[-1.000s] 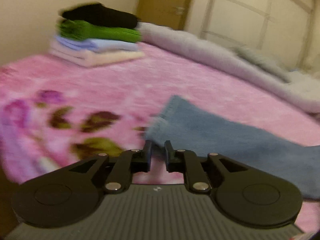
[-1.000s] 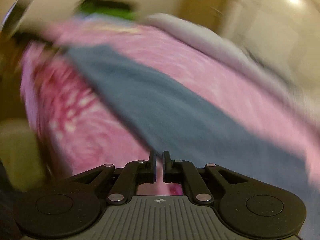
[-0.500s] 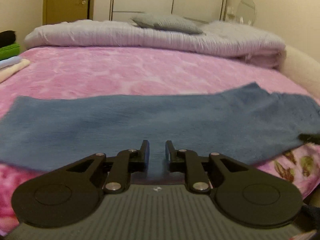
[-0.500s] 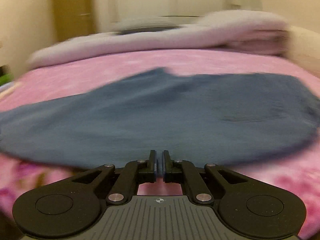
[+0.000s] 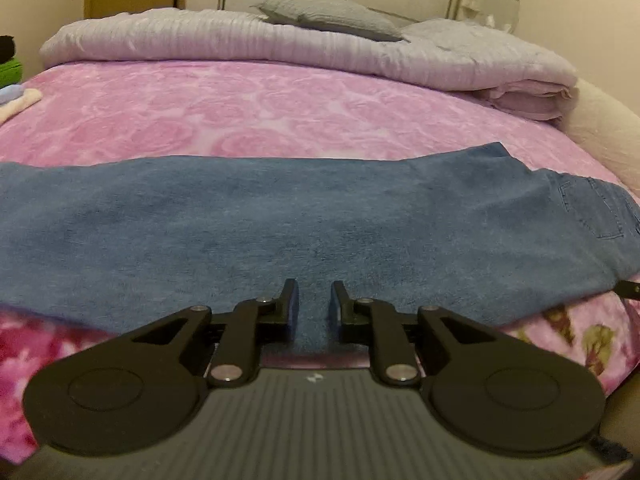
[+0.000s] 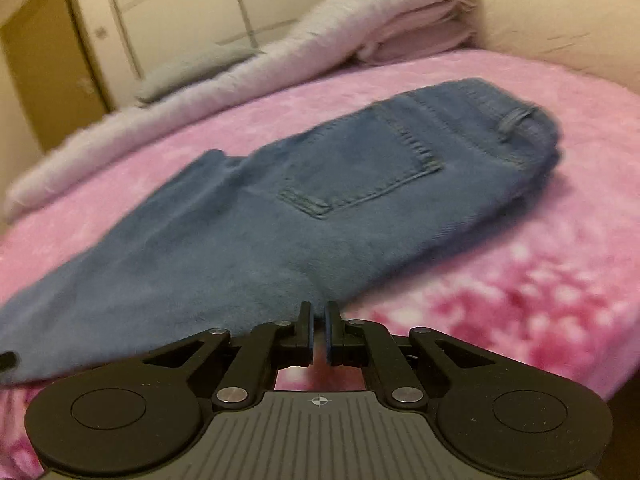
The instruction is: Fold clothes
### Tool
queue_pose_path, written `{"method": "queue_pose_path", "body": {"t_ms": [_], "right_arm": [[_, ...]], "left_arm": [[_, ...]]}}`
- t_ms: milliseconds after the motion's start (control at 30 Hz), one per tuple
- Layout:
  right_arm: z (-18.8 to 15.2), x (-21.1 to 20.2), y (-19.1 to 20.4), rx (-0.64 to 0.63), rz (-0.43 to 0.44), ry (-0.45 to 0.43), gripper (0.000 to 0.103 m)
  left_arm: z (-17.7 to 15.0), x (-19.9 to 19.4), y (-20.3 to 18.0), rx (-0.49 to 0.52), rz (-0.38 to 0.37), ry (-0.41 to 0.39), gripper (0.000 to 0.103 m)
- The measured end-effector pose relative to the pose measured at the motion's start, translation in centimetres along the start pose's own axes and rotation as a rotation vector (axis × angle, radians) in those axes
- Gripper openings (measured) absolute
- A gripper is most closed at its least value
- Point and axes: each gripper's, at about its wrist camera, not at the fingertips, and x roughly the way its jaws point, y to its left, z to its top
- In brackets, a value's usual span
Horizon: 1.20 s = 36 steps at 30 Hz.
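Observation:
Blue jeans [image 5: 312, 216] lie flat and lengthwise across the pink blanket [image 5: 200, 112], folded leg on leg. My left gripper [image 5: 314, 296] hovers over the near edge at about the middle of the legs. Its jaws stand a little apart, with denim showing in the gap but not pinched. In the right wrist view the waist end of the jeans [image 6: 280, 216] shows a back pocket [image 6: 360, 176] and a belt loop. My right gripper [image 6: 317, 312] is shut and empty just in front of the near edge below the pocket.
A rolled grey quilt [image 5: 280, 36] with a grey pillow [image 5: 332, 16] lies along the far side of the bed. A stack of folded clothes [image 5: 12, 80] sits at the far left. The cream padded bed rim [image 6: 560, 20] curves round the right end.
Both views have swung from the leg end to face across the bed. The left gripper now sits at the middle of the jeans with its jaws slightly wider. The right gripper has moved to the waist end.

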Motion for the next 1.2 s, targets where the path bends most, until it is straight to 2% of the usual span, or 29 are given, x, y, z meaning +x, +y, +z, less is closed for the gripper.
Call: {"method": "queue_pose_path", "body": {"t_ms": [67, 200, 267, 300, 333, 367, 700, 1000, 1200], "right_arm": [[0.1, -1.4, 0.7, -0.020, -0.030, -0.010, 0.003], [-0.3, -4.2, 1.6, 0.081, 0.041, -0.001, 0.003], [-0.8, -5.7, 2.5, 0.097, 0.052, 0.003, 0.014], [-1.0, -6.3, 3.1, 0.090, 0.048, 0.000, 0.035], [-1.2, -7.0, 3.7, 0.083, 0.044, -0.005, 0.060], [-1.3, -7.7, 4.3, 0.074, 0.044, -0.020, 0.068], [-1.4, -12.6, 8.6, -0.038, 0.061, -0.073, 0.069], [-1.7, -16.0, 9.6, -0.095, 0.009, -0.073, 0.069], [-1.6, -17.3, 10.3, -0.106, 0.046, -0.090, 0.069]], "left_arm": [[0.2, -1.1, -0.2, 0.001, 0.021, 0.019, 0.014], [0.0, -3.7, -0.4, -0.044, 0.043, 0.082, 0.015], [-0.3, -5.3, -0.6, -0.054, 0.049, 0.092, 0.017], [-0.4, -6.2, -0.6, -0.053, 0.055, 0.089, 0.018], [-0.5, -7.1, -0.6, -0.052, 0.061, 0.083, 0.020], [-0.7, -7.9, -0.6, -0.048, 0.070, 0.075, 0.022], [-2.0, -13.7, -0.4, -0.020, 0.117, 0.033, 0.024], [-3.0, -17.0, -1.2, 0.018, 0.128, 0.004, 0.025], [-3.1, -18.3, -1.9, 0.035, 0.138, -0.015, 0.028]]}}
